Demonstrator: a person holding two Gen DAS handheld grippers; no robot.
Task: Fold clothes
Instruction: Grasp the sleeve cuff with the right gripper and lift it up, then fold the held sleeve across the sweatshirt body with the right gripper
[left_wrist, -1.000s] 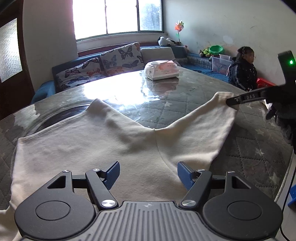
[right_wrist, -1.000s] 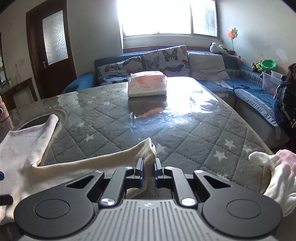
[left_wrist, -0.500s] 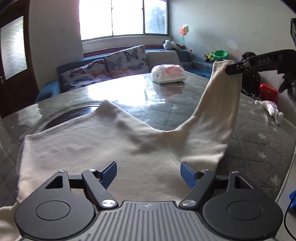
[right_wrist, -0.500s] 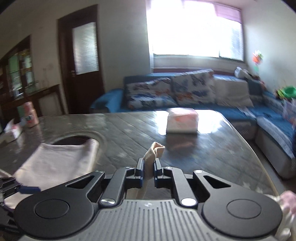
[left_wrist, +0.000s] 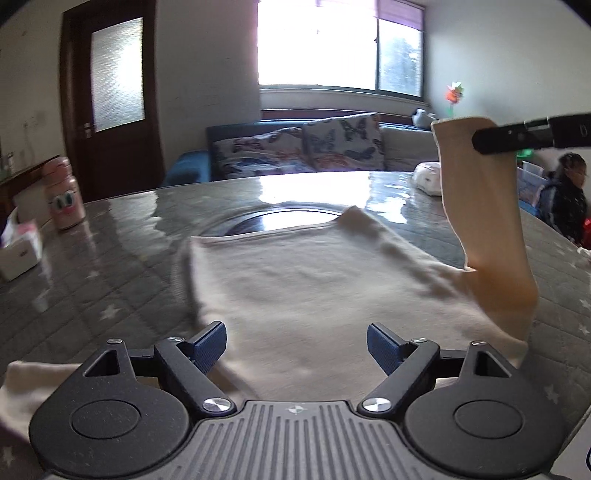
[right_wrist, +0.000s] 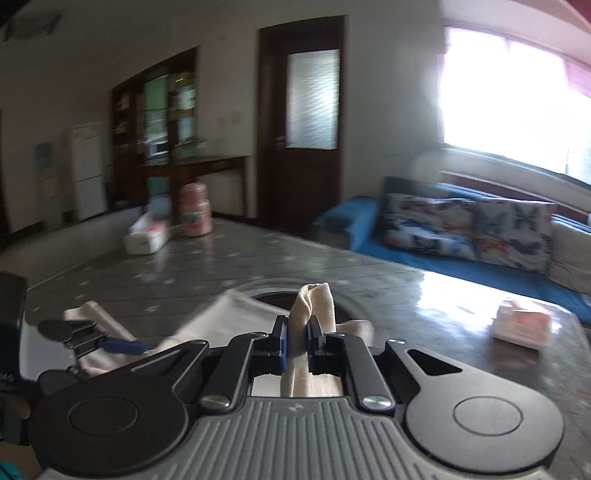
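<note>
At the bottom of my left wrist view, the left gripper (left_wrist: 296, 341) has its blue-padded fingers (left_wrist: 207, 345) spread wide and holding nothing; it hovers over the near part of the cream garment (left_wrist: 306, 280). The garment lies flat on the quilted grey tabletop (left_wrist: 110, 273), filling the centre of the frame, with its far edge at the dark round opening (left_wrist: 284, 219) in the tabletop.

At the bottom centre of my right wrist view, the right gripper (right_wrist: 296, 345) has its fingers pressed together on the sleeve end (right_wrist: 314, 306) of the garment, and a tuft of cloth stands up above the tips. In the left wrist view the same sleeve (left_wrist: 484, 221) rises off the tabletop at the right of the frame, hanging from the right gripper's black fingers (left_wrist: 517, 136) at the upper right.

Farther back, a pink bottle (left_wrist: 64, 197) and a white box (left_wrist: 20, 253) sit at the left edge of the left wrist view. A tissue pack (right_wrist: 521, 325) lies at the right of the right wrist view. Beyond the tabletop stand a blue sofa (right_wrist: 461, 258) with butterfly cushions, a dark door (left_wrist: 110, 107) and a bright window (left_wrist: 332, 48).
</note>
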